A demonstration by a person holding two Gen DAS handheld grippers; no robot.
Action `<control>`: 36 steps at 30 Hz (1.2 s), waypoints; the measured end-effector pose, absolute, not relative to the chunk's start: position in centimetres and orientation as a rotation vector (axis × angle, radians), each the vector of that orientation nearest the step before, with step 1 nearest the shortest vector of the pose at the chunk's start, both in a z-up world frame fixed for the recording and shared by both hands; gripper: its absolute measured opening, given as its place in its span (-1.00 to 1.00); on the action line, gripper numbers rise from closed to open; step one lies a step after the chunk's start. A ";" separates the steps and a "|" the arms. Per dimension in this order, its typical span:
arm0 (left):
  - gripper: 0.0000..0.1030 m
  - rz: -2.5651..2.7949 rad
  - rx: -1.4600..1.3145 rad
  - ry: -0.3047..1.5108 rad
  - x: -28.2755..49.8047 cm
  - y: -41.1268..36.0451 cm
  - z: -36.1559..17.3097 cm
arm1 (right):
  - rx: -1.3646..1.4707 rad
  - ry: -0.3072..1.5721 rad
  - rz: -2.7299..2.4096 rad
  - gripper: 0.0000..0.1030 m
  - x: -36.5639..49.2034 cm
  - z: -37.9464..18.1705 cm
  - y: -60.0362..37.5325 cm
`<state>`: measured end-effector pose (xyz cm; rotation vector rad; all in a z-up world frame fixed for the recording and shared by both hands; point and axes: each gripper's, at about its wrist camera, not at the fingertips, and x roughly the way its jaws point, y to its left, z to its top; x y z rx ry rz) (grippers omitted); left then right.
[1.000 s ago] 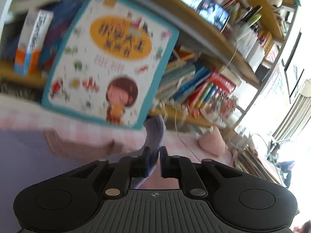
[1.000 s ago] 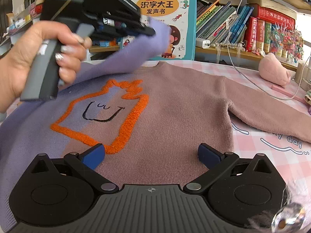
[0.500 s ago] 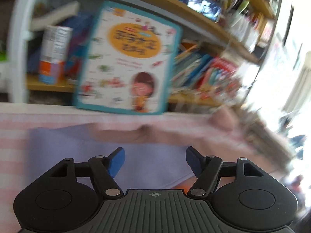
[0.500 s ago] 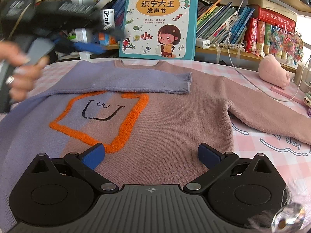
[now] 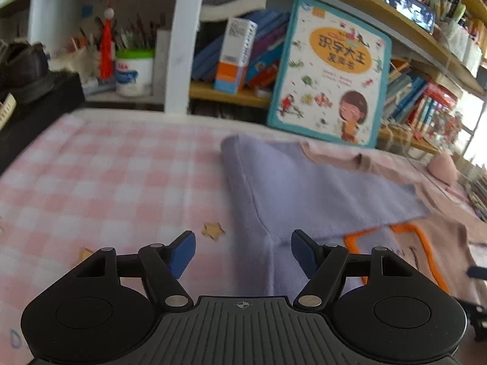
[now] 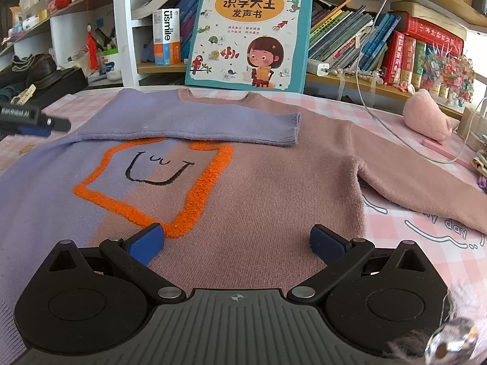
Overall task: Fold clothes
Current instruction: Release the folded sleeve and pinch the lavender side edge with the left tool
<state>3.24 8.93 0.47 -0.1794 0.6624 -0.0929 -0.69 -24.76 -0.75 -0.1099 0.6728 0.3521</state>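
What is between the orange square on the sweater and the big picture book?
The folded purple sleeve lies across the sweater, between the orange square and the picture book. The right wrist view shows it.

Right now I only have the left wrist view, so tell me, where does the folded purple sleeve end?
Observer: The purple sleeve lies across the chest, and its cuff stops just past the orange outline.
Operator: And the other sleeve?
Observer: The pink sleeve is not folded; it stretches out over the checked cloth.
Operator: What's the right gripper doing?
Observer: The right gripper is open over the sweater's lower front, holding nothing.
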 end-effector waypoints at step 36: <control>-0.74 -0.238 -0.109 0.664 1.5 10.9 -1.0 | -0.037 0.672 0.128 -0.68 -0.2 -0.1 -28.6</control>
